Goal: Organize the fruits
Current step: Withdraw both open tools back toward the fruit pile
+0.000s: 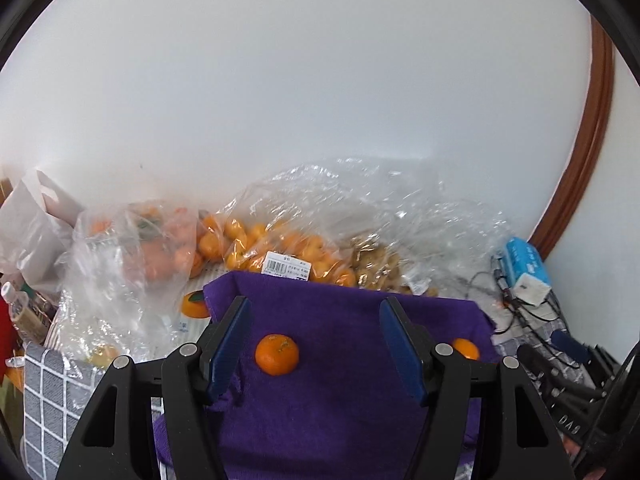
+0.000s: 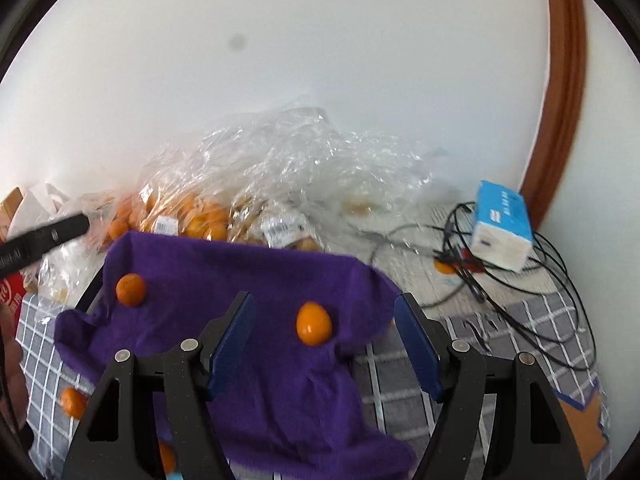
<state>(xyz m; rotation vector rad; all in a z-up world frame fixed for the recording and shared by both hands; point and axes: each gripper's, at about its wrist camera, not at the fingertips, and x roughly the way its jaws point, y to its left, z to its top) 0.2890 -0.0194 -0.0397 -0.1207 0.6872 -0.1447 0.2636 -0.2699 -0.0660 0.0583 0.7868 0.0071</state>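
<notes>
A purple cloth (image 1: 340, 380) lies on the table, also in the right wrist view (image 2: 248, 280). In the left wrist view a mandarin (image 1: 277, 354) sits on it just inside the left finger of my open left gripper (image 1: 316, 344); a second one (image 1: 466, 349) peeks out behind the right finger. In the right wrist view my open right gripper (image 2: 326, 338) frames a smooth orange fruit (image 2: 314, 323) on the cloth. Another mandarin (image 2: 131, 289) lies at the cloth's far left. Clear bags of oranges (image 1: 280, 252) lie behind the cloth.
A blue tissue pack (image 2: 502, 226) and tangled black cables (image 2: 500, 280) lie right. A grey checked tablecloth (image 2: 520, 320) covers the table. Loose mandarins (image 2: 74, 402) lie beside the cloth's left edge. The white wall is close behind; a bottle (image 1: 16, 308) stands far left.
</notes>
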